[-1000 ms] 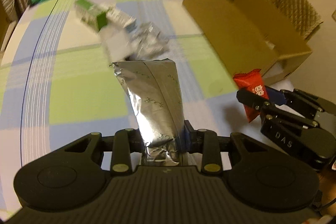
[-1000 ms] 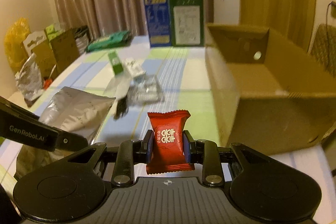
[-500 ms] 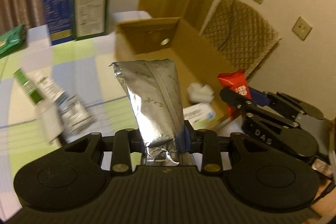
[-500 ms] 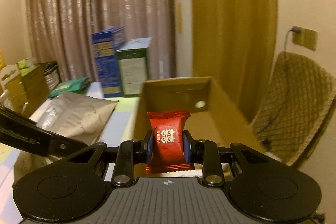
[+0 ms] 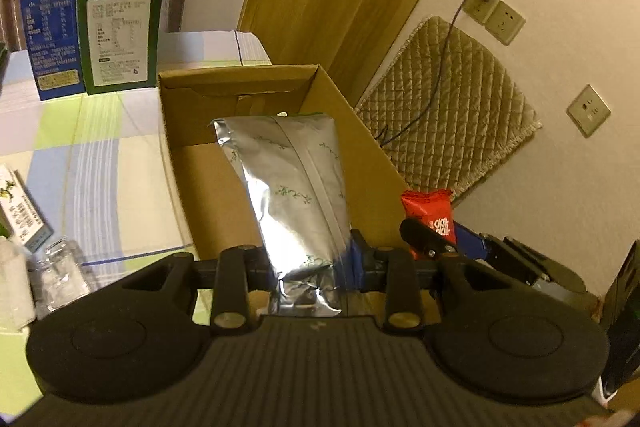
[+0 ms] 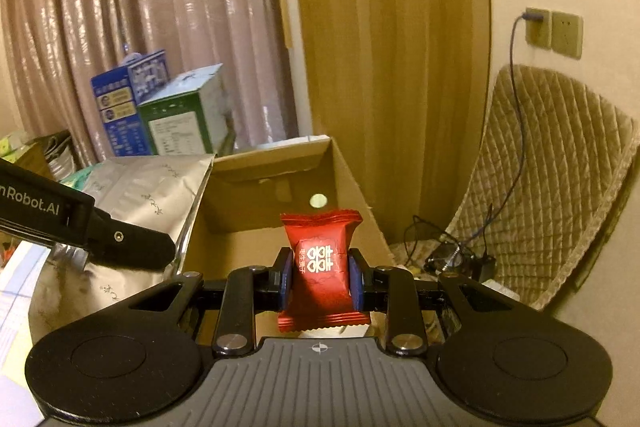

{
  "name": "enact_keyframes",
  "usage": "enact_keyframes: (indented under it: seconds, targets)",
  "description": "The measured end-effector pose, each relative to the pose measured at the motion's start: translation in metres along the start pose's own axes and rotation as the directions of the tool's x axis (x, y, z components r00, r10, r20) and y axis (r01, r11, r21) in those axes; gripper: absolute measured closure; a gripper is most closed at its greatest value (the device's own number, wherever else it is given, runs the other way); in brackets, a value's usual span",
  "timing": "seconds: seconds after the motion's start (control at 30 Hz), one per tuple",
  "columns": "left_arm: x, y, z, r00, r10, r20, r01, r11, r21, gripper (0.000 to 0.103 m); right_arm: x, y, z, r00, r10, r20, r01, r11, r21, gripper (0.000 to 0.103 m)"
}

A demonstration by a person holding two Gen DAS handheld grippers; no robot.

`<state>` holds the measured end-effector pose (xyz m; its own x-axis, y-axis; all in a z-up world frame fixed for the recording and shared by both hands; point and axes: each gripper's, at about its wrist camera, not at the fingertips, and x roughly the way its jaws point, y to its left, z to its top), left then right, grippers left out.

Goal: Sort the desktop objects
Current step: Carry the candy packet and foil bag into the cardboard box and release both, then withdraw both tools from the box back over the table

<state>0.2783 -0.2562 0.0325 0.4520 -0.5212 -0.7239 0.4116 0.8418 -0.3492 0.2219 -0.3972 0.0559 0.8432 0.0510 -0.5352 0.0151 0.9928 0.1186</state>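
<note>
The left gripper (image 5: 310, 273) is clamped on the bottom end of a silver foil pouch (image 5: 292, 183), which stands up from its jaws toward twelve o'clock, its top edge reaching over the open cardboard box (image 5: 372, 147). In the left wrist view the right gripper (image 5: 436, 247) comes in at about three o'clock from the pouch, pinching a red candy packet (image 5: 430, 213) near the box's right-hand wall.

From the right wrist view, that right gripper (image 6: 320, 285) has its blue pads (image 6: 286, 281) pressed against both sides of the red candy packet (image 6: 320, 263), which sits upright with its crimped top at twelve o'clock. The cardboard box (image 6: 352, 187) opens just beyond it, a round hole in its far wall. At nine to ten o'clock the black finger of the left gripper (image 6: 132, 247) crosses in front of the silver foil pouch (image 6: 156, 195).

Farther out, a blue carton (image 5: 48, 11) and a green carton (image 5: 120, 31) stand side by side at eleven o'clock on the checked tablecloth (image 5: 100, 187). A quilted chair back (image 5: 452, 107) leans by the wall at two o'clock, under wall sockets (image 5: 496, 17) with a purple cable (image 5: 448, 39) plugged in. Clear wrappers (image 5: 60, 275) lie at nine o'clock.
</note>
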Motion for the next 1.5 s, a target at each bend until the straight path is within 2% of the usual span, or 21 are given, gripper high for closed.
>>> enact_keyframes:
  seconds: [0.2,0.43,0.47,0.5,0.6,0.73,0.8,0.87,0.9,0.97,1.07,1.2,1.3,1.5]
  targets:
    - [0.012,0.002,-0.002,1.0,0.02,0.008,-0.02,1.0,0.01,0.076,0.014,-0.006,-0.003,1.0,0.014,-0.02,-0.014,1.0,0.025,0.077]
    - [-0.004,0.013,-0.016,0.998,0.048,0.029,-0.049,0.998,0.026,0.076,0.025,-0.002,-0.006,0.997,0.057,-0.046,-0.054,0.997,0.064,0.077]
    - [-0.007,0.014,-0.017,0.998,0.051,0.033,-0.052,0.998,0.03,0.075,0.025,-0.002,-0.006,0.997,0.071,-0.043,-0.067,0.995,0.078,0.076]
    - [-0.01,0.014,-0.019,0.998,0.056,0.039,-0.057,0.998,0.033,0.075,0.027,-0.002,-0.005,0.995,0.087,-0.043,-0.082,0.992,0.091,0.069]
    - [-0.021,0.017,-0.024,0.996,0.067,0.058,-0.069,0.997,0.043,0.066,0.023,-0.003,-0.002,0.995,0.096,-0.028,-0.092,0.988,0.121,0.046]
    - [-0.039,0.023,-0.035,0.993,0.082,0.086,-0.086,0.995,0.05,0.054,0.009,-0.004,-0.001,0.997,0.08,-0.004,-0.079,0.989,0.123,0.043]
    - [-0.049,0.029,-0.044,0.991,0.088,0.098,-0.092,0.995,0.044,0.047,0.0,-0.004,-0.002,0.997,0.073,0.004,-0.073,0.989,0.126,0.038]
    - [-0.061,0.037,-0.055,0.989,0.1,0.112,-0.104,0.994,0.033,0.035,-0.011,-0.003,-0.003,0.997,0.07,0.015,-0.071,0.989,0.131,0.032]
    - [-0.067,0.041,-0.061,0.987,0.106,0.117,-0.11,0.994,0.026,0.032,-0.017,-0.002,-0.005,0.997,0.071,0.021,-0.073,0.988,0.133,0.028]
    - [-0.08,0.051,-0.074,0.984,0.123,0.127,-0.126,0.992,0.012,0.02,-0.029,0.003,-0.008,0.996,0.077,0.035,-0.081,0.987,0.137,0.025]
    - [-0.103,0.07,-0.096,0.978,0.155,0.143,-0.155,0.988,-0.016,0.01,-0.049,0.017,-0.012,0.993,0.108,0.051,-0.114,0.985,0.129,0.023]
    - [-0.135,0.099,-0.126,0.961,0.215,0.172,-0.209,0.977,-0.05,0.002,-0.076,0.044,-0.021,0.983,0.166,0.078,-0.173,0.98,0.094,0.019]
    - [-0.155,0.123,-0.145,0.947,0.277,0.164,-0.265,0.96,-0.093,0.002,-0.094,0.068,-0.033,0.971,0.221,0.095,-0.228,0.971,0.071,0.017]
    - [-0.187,0.158,-0.174,0.922,0.355,0.153,-0.335,0.932,-0.141,0.001,-0.109,0.124,-0.058,0.951,0.304,0.05,-0.303,0.953,-0.027,0.017]
